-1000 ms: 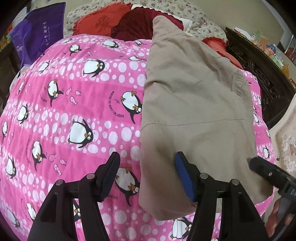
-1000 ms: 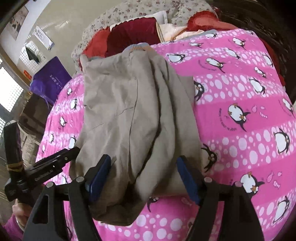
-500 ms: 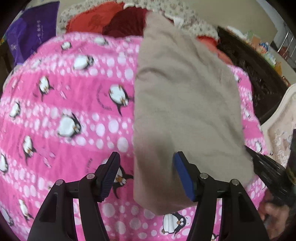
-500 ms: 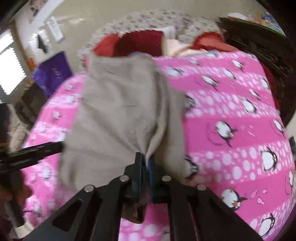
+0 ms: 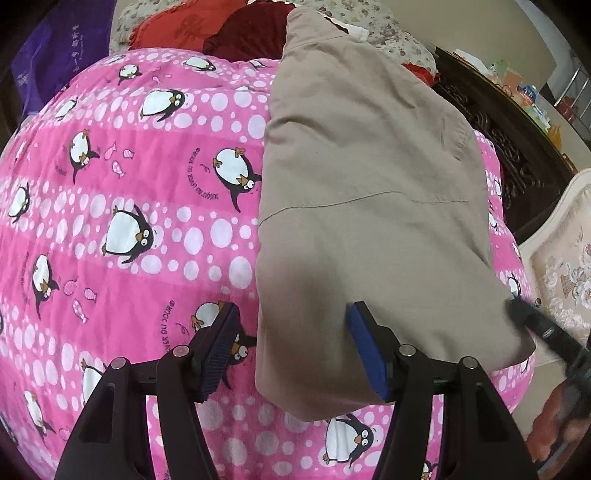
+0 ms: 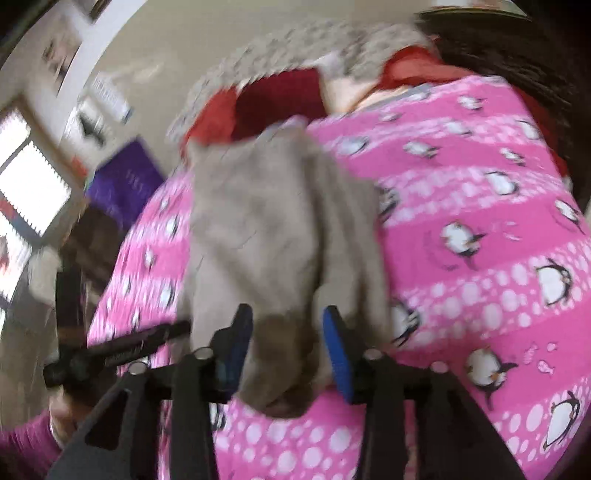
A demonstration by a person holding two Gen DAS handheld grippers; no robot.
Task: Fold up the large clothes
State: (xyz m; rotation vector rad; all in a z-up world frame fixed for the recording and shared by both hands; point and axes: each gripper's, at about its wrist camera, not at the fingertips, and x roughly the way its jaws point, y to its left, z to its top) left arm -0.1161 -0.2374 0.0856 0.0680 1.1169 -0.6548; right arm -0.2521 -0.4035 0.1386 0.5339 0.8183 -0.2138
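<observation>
A large beige garment (image 5: 369,206) lies folded lengthwise on a pink penguin-print bed cover (image 5: 129,221). It also shows in the blurred right wrist view (image 6: 266,229). My left gripper (image 5: 291,343) is open, its fingers standing either side of the garment's near left edge. My right gripper (image 6: 288,347) is open, with the garment's near end bunched between its blue pads (image 6: 336,354). The right gripper's tip shows in the left wrist view (image 5: 535,325) at the garment's near right corner. The left gripper shows in the right wrist view (image 6: 122,350).
Red and dark red pillows (image 5: 207,29) and a floral pillow (image 5: 391,40) lie at the bed's head. A purple bag (image 5: 55,55) stands at the left. A dark carved headboard (image 5: 517,155) and a cream floral chair (image 5: 565,273) stand at the right.
My right gripper was shut on the garment's near end half a second ago and has opened. The left gripper has stayed open and shifted slightly toward the garment.
</observation>
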